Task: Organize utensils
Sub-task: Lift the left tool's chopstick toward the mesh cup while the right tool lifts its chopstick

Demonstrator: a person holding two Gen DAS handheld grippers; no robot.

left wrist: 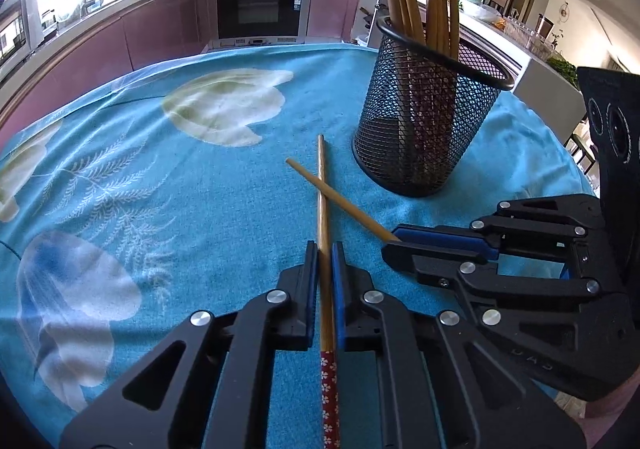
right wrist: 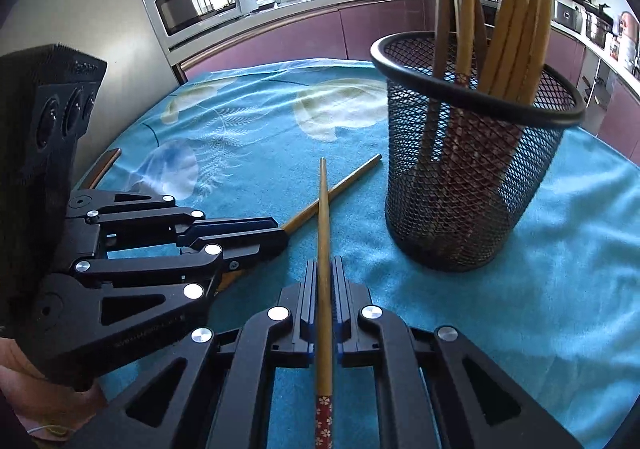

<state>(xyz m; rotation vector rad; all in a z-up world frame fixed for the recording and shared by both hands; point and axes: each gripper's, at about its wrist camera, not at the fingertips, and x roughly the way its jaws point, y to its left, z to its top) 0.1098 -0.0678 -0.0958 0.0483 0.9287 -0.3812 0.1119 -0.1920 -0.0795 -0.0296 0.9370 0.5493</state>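
Blue tablecloth (left wrist: 168, 185) bears mesh holder (left wrist: 424, 121); each claw (left wrist: 325, 249) (right wrist: 325, 267) grips a crossed chopstick (left wrist: 322, 193) (right wrist: 323, 209).

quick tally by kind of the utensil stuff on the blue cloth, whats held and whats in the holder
Bamboo chopsticks held in grippers: 2, one in the left gripper, one in the right gripper, crossing each other
Black wire-mesh holders: 1
Bamboo chopsticks standing in the holder: several, exact number cannot be told
Total countable: 3
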